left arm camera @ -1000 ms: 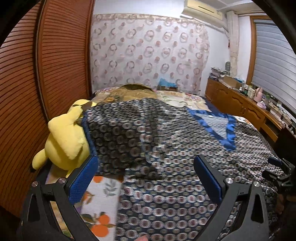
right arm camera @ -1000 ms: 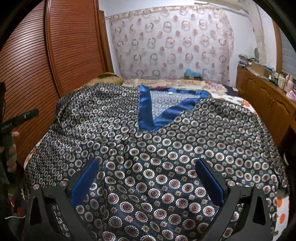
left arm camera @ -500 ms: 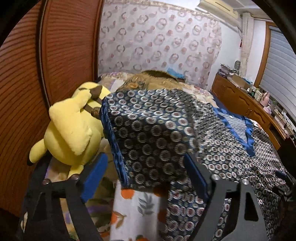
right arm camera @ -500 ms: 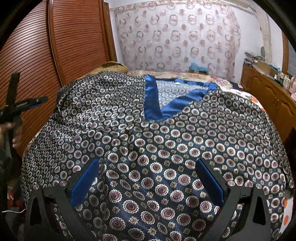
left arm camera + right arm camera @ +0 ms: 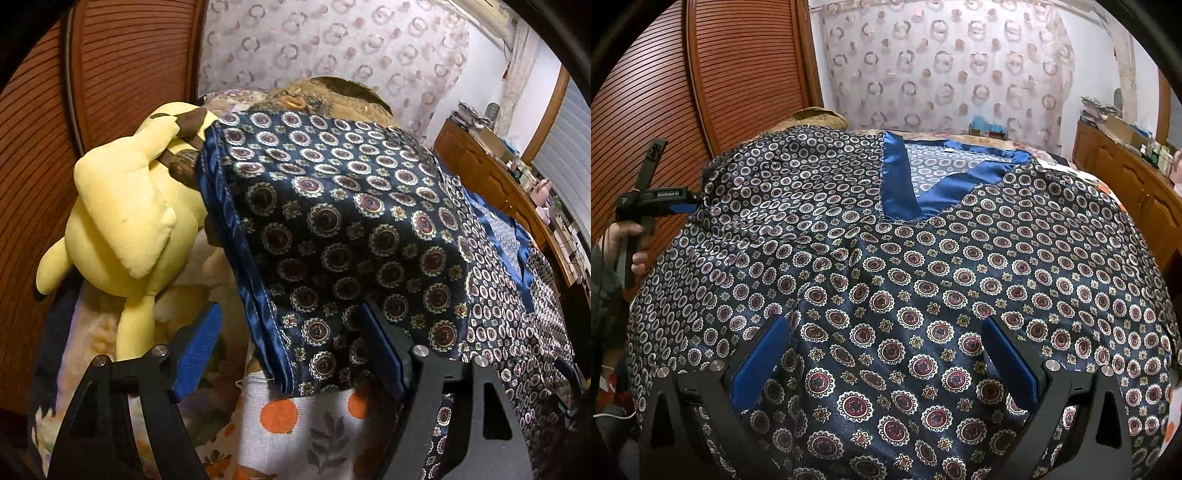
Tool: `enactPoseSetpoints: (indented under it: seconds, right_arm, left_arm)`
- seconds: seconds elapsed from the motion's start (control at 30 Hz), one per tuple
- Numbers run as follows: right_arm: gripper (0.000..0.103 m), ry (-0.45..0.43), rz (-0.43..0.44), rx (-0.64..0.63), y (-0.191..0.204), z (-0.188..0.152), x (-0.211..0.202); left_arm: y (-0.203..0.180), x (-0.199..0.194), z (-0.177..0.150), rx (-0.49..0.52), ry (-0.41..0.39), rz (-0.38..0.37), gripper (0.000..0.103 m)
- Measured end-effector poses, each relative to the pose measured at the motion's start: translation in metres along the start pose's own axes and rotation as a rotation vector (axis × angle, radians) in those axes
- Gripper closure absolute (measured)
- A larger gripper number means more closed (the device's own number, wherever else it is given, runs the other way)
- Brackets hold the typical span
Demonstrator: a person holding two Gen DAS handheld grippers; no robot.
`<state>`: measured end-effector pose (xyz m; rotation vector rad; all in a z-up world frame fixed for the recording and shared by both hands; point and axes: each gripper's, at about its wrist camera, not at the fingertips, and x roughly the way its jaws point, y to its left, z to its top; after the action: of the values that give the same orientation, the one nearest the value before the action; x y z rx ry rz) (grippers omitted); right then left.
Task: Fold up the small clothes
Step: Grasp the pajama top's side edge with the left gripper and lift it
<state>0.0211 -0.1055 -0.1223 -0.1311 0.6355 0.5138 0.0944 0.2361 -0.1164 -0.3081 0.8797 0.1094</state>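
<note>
Over on the left wrist view, a yellow plush toy [image 5: 125,221] sits at about nine o'clock against the brown slatted wardrobe door [image 5: 110,74], and just beside it at centre hangs the sleeve end [image 5: 332,236] of the patterned satin top [image 5: 905,280], its blue hem edge running down toward six o'clock. The left gripper [image 5: 291,350] has its blue-padded fingers [image 5: 195,350] spread well apart, the sleeve cloth lying between them and over the right pad, nothing clamped (whether the cloth actually rests on that pad is hard to tell). Beneath, at six o'clock, the white bedsheet with orange fruit print [image 5: 295,424] shows. Swinging to the right wrist view: at nine o'clock the person's hand [image 5: 626,240] grips the other tool's handle at the garment's left sleeve. The top itself is spread flat across the bed, filling the middle, blue V-neck collar [image 5: 905,184] up at twelve o'clock. The right gripper [image 5: 886,362] hangs just above the lower front of the top, fingers [image 5: 761,358] wide apart, holding nothing. A wooden cabinet [image 5: 1130,184] runs along at two o'clock.
</note>
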Motion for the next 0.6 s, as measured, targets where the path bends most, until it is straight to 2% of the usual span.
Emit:
enactPoseSetpoints:
  seconds: [0.03,0.1,0.2,0.27,0.33,0.37,0.47,0.6]
  right_arm:
    - [0.0,0.0,0.003,0.002,0.0,0.0,0.0]
    - [0.0,-0.001,0.006,0.003,-0.003,0.0,0.0]
    - [0.0,-0.002,0.01,0.007,-0.004,-0.001,-0.001]
    - [0.0,-0.001,0.013,0.01,-0.004,-0.001,-0.001]
    - [0.0,-0.001,0.015,0.012,-0.006,-0.001,-0.002]
    - [0.0,-0.001,0.016,0.013,-0.006,-0.001,-0.002]
    - [0.0,-0.001,0.02,0.018,-0.006,-0.001,-0.002]
    - [0.0,0.0,0.019,0.018,-0.006,-0.001,-0.002]
  left_arm:
    - [-0.001,0.001,-0.001,0.006,0.008,0.001,0.034]
    - [0.001,0.007,0.0,0.014,0.022,0.01,0.048]
    - [0.003,0.007,-0.001,0.019,0.018,-0.019,0.059]
    - [0.002,0.006,-0.001,0.031,0.007,-0.001,0.066]
    - [0.003,0.001,-0.002,0.034,-0.002,0.033,0.08]
    - [0.006,-0.003,-0.001,0.03,-0.013,0.045,0.094]
    - [0.01,-0.022,0.001,0.0,-0.064,-0.04,0.099]
    - [-0.004,-0.052,0.007,0.029,-0.146,-0.06,0.1]
